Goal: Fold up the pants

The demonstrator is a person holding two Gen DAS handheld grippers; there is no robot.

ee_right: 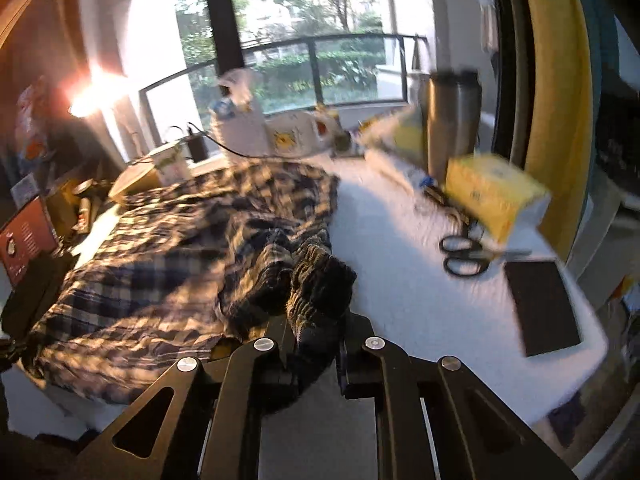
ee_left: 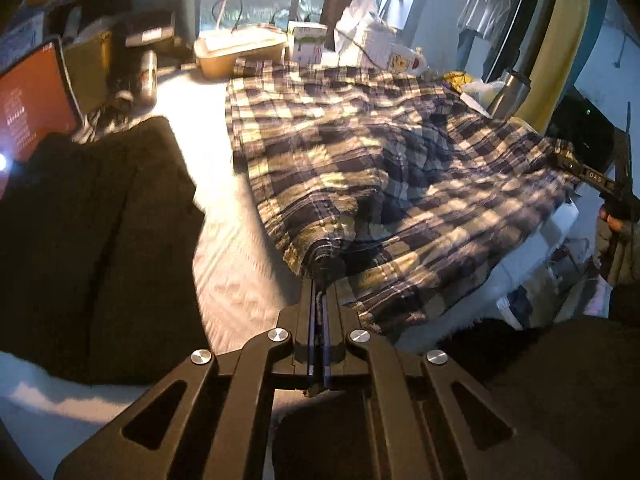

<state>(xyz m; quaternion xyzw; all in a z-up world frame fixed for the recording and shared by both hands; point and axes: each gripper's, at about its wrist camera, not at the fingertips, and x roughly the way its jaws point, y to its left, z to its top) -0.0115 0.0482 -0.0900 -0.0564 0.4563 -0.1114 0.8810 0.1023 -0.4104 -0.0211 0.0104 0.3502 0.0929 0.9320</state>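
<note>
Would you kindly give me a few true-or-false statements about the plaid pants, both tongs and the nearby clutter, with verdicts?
1. The left tongs are shut on the plaid pants. True.
2. The right tongs hang open above the table. False: they grip bunched plaid fabric.
3. Black scissors lie on the white table, apart from the pants. True.
4. The pants are solid red. False: they are blue-and-cream plaid.
5. A steel flask stands upright behind the yellow box. True.
</note>
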